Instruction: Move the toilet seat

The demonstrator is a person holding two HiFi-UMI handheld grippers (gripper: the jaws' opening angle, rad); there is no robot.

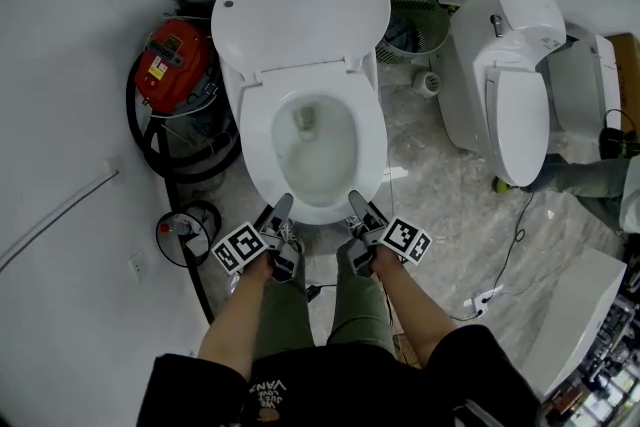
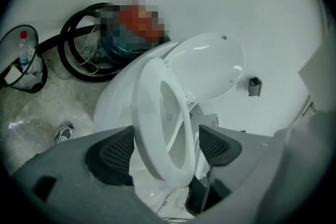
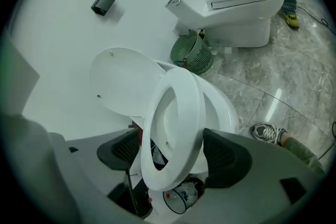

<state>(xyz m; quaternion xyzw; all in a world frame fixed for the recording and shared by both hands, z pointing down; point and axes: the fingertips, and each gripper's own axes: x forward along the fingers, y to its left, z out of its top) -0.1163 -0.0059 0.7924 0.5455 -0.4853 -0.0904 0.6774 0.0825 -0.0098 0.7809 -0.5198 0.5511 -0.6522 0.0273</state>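
Observation:
The toilet's white lid (image 1: 300, 10) stands up against the wall. The white seat ring (image 1: 372, 145) lies over the bowl (image 1: 318, 150), and both gripper views show its front lifted a little off the rim. My left gripper (image 1: 283, 210) is at the seat's front left and my right gripper (image 1: 355, 205) at its front right. In the left gripper view the seat (image 2: 152, 113) runs between the jaws of the left gripper (image 2: 165, 152), which is shut on it. In the right gripper view the seat (image 3: 184, 107) fills the right gripper (image 3: 176, 152), with the bowl (image 3: 223, 107) beside it.
A red vacuum (image 1: 175, 65) with a black hose sits left of the toilet, and a bottle in a wire holder (image 1: 180, 230) is nearer. A green basket (image 1: 415, 15) and a second toilet (image 1: 510, 85) stand to the right. Cables (image 1: 505, 265) cross the marble floor.

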